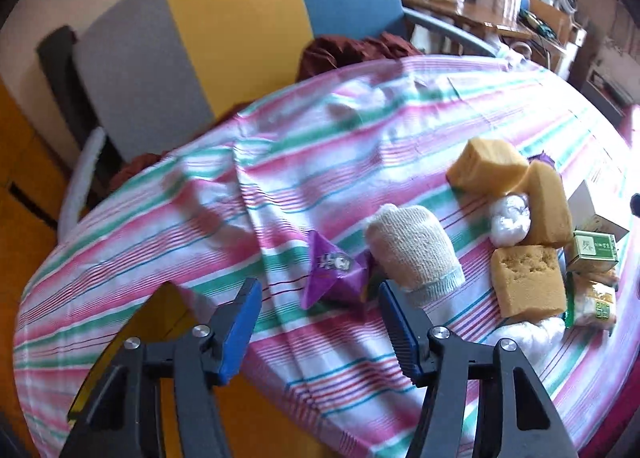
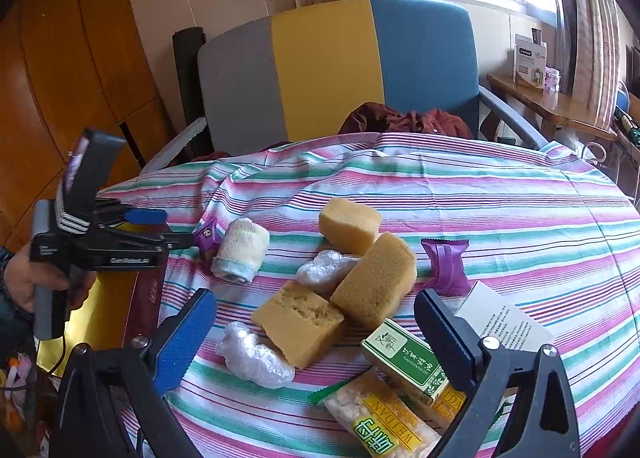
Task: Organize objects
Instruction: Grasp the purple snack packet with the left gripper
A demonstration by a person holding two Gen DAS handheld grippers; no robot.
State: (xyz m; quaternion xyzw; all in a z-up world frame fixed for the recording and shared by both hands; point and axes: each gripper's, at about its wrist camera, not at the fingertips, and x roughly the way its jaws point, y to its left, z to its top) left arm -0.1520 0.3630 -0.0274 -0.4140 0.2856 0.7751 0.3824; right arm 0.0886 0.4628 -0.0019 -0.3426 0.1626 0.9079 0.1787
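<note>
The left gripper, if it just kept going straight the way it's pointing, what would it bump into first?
Most likely the purple snack packet, which lies just ahead between the open left gripper's fingers. The rolled white sock sits right beside it, off toward the right finger, so it might get brushed too; depth is hard to judge.

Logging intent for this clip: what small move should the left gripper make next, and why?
Probably ease the left gripper forward and close on the purple packet. Its fingers are open and empty, with the packet lying between and just past their tips, beside the rolled sock.
</note>
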